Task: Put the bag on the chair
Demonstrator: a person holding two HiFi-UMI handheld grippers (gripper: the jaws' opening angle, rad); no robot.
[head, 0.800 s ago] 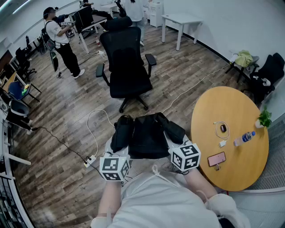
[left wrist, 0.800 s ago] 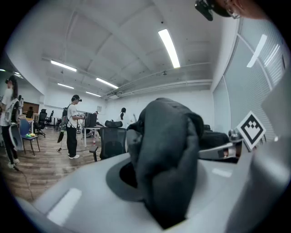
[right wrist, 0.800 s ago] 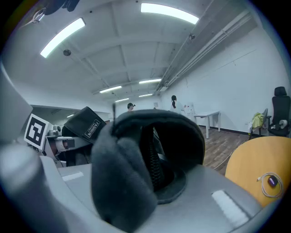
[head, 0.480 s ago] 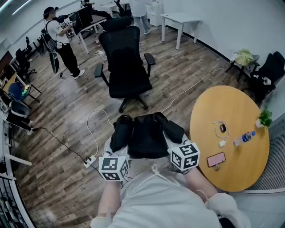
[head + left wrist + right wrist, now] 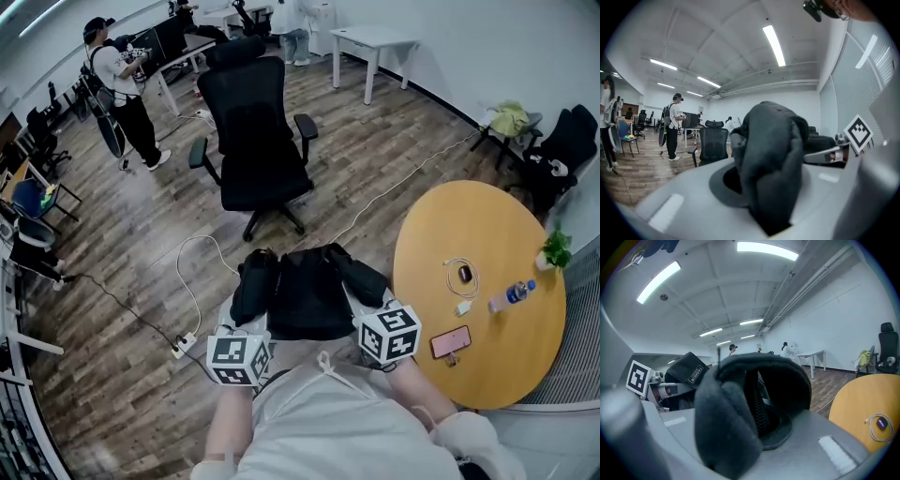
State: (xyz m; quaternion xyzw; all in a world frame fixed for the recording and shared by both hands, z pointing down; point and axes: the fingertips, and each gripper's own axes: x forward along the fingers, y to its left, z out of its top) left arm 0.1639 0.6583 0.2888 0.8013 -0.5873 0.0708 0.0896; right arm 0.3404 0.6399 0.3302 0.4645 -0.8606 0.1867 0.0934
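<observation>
The bag (image 5: 305,292) is just before the chair (image 5: 255,141); the table (image 5: 469,220) stands right of the chair, a desk (image 5: 375,39) behind it, a person (image 5: 117,89) at its left.

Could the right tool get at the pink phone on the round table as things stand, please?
Probably not: the right tool is shut on the black bag, though nothing stands between it and the phone.

round table (image 5: 487,234) | 1 phone (image 5: 450,340) | 1 bottle (image 5: 511,294) | likely charger cable (image 5: 463,277)
</observation>
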